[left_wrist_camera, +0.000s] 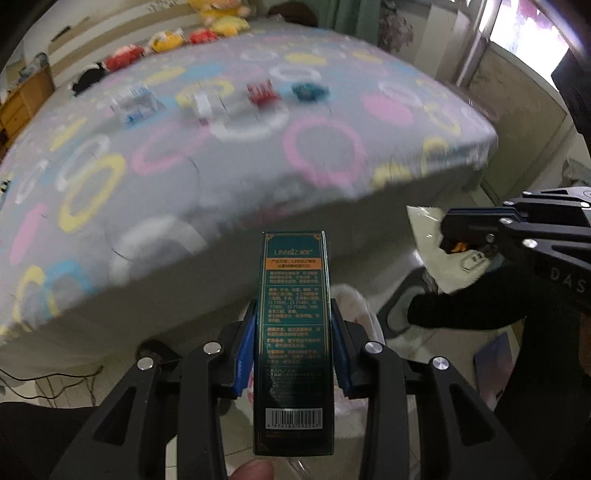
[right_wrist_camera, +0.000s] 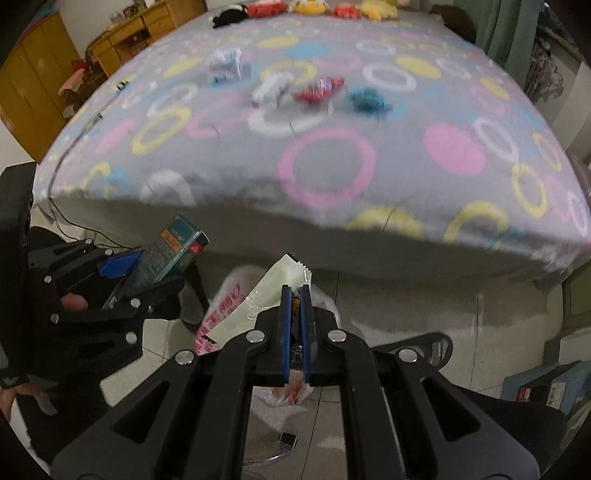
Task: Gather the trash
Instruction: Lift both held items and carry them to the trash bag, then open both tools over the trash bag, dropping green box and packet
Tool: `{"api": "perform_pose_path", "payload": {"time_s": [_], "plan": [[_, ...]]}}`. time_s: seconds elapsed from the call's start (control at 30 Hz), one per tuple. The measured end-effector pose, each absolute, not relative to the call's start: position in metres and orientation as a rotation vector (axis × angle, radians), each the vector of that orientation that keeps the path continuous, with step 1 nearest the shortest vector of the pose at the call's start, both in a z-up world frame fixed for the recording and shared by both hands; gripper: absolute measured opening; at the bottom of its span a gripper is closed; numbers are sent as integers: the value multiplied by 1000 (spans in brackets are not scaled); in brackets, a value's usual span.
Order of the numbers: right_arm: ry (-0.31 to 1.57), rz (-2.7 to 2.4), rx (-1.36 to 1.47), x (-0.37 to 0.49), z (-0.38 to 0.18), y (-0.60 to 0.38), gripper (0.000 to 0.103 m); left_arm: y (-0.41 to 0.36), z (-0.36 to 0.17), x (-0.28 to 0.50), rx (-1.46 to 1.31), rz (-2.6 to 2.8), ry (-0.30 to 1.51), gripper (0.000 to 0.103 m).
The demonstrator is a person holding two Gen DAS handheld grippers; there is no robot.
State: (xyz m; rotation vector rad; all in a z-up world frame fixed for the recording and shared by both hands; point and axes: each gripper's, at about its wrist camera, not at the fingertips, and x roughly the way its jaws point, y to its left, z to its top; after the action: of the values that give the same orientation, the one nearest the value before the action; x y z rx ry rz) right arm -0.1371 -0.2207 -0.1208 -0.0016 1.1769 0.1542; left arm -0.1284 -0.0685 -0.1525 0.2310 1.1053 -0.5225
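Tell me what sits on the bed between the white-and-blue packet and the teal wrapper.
Between the white-and-blue packet and the teal wrapper lie a white wrapper and a red wrapper, in both wrist views, blurred.

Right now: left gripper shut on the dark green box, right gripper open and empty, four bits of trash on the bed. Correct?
Not quite. The right gripper is shut on a cream wrapper, as the right wrist view shows. The left gripper does hold the dark green box, and four bits of trash lie on the bed.

Dim room; bed (left_wrist_camera: 221,155) motion-blurred; window (left_wrist_camera: 524,26) glare; fisheye edges.
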Motion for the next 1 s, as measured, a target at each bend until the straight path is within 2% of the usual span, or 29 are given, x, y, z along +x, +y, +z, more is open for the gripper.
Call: {"api": "perform_pose_path", "payload": {"time_s": [0.43, 0.6, 0.77, 0.8, 0.83, 0.87, 0.9, 0.93, 0.97, 1.0], "plan": [[1390, 115, 95, -113, -268, -218, 5, -102, -277, -117, 317, -543, 1244, 35], [1476, 122, 148, -106, -307, -216, 5, -97, -323, -115, 327, -531, 1342, 35], [1526, 112, 155, -99, -331, -214, 8, -89, -340, -113, 317, -535, 1397, 35], [1533, 117, 165, -96, -334, -215, 13, -90, -340, -113, 319, -535, 1399, 36], [1545, 126, 181, -95, -338, -215, 19, -91, -340, -113, 320, -536, 1402, 43], [1553, 117, 167, -93, -341, -215, 26, -90, -340, -113, 319, -533, 1405, 63], [1558, 99, 139, -92, -341, -217, 44, -89, -341, -113, 319, -529, 1402, 71], [1560, 95, 135, -93, -344, -217, 54, -88, -342, -113, 320, -528, 1404, 76], [1566, 104, 155, -94, -346, -217, 56, -87, -343, -113, 321, -528, 1410, 76], [1568, 94, 153, -94, -345, -215, 64, -87, -345, -113, 330, -522, 1415, 77]]}}
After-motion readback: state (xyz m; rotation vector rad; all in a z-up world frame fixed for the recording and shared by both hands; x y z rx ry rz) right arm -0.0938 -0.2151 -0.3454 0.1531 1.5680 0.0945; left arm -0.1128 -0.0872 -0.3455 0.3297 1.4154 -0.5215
